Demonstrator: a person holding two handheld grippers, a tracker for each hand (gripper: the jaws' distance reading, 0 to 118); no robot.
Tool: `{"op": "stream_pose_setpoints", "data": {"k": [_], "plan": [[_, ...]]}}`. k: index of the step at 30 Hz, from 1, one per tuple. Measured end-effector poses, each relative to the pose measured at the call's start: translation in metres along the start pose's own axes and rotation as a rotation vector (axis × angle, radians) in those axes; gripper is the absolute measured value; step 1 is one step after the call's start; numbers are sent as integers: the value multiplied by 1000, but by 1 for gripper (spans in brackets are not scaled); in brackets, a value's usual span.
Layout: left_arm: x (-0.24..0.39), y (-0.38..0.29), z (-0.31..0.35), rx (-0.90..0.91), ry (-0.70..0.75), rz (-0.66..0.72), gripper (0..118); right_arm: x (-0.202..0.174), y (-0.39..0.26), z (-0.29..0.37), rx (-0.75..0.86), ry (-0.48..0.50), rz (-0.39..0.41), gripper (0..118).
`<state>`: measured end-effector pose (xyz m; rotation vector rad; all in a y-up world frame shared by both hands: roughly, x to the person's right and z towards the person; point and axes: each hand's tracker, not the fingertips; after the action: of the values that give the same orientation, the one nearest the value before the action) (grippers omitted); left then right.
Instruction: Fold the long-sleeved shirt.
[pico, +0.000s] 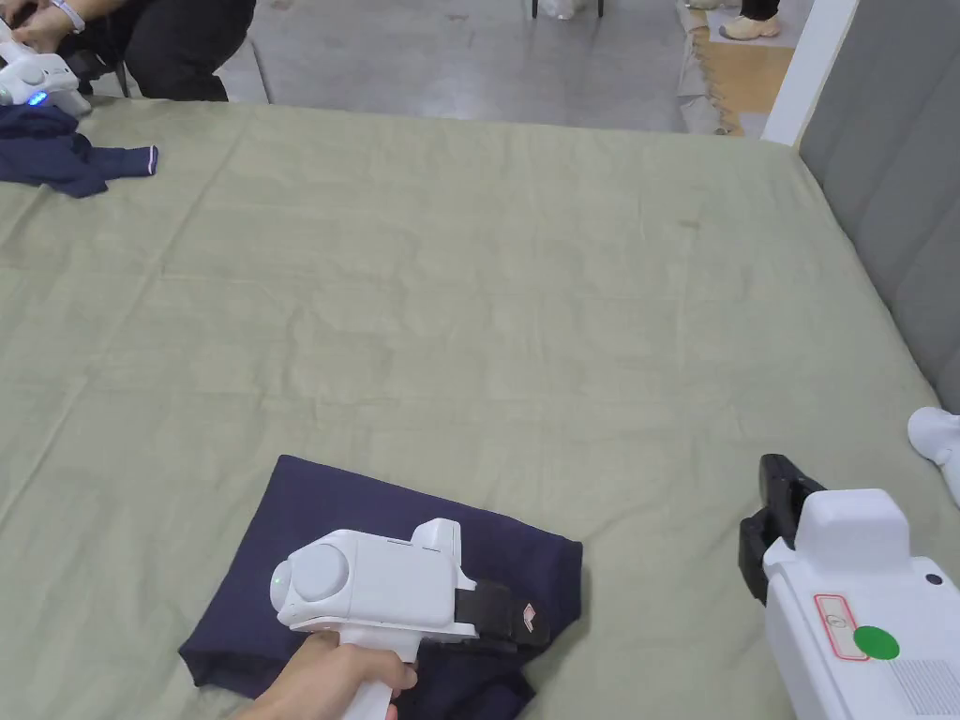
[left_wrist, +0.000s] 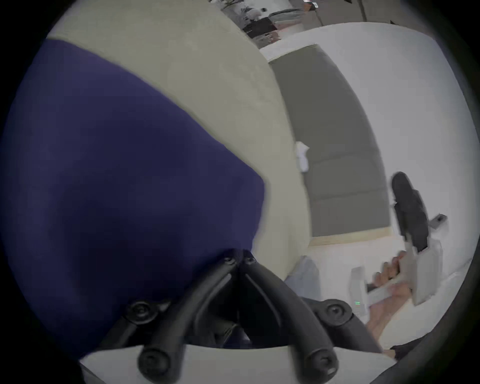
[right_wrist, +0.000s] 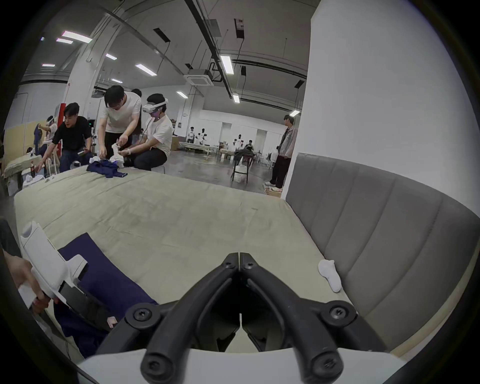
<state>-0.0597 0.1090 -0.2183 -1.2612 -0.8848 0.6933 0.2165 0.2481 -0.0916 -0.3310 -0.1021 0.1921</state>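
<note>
left gripper (pico: 525, 621) held low over a folded navy shirt (pico: 281, 562) near the front of an olive-sheeted bed (pico: 525, 309), jaws together at its edge; right gripper (right_wrist: 239, 259) clamped on nothing, raised beside a grey headboard (pico: 891, 187)

- Middle of the olive bed cover (pico: 487, 309): bare cloth, open passage across centre frame.
- Lower left: folded navy shirt (pico: 281, 553) occupies surface.
- Upper left: second navy garment (pico: 66, 155).
- Right edge: grey headboard (pico: 891, 187); white sock (pico: 937, 441) beside it.
</note>
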Motion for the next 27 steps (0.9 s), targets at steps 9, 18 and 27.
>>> {"op": "stream_pose_setpoints", "data": {"k": [9,18,27], "plan": [[25,-4,168,338,84,-102,5,-66,8,-26,-53,346,-107,0],[-48,12,234,382,243,31,28,-180,-97,-91,-462,555,68,0],[-108,28,195,267,293,118,109,-165,-86,-91,-432,550,38,0]]}}
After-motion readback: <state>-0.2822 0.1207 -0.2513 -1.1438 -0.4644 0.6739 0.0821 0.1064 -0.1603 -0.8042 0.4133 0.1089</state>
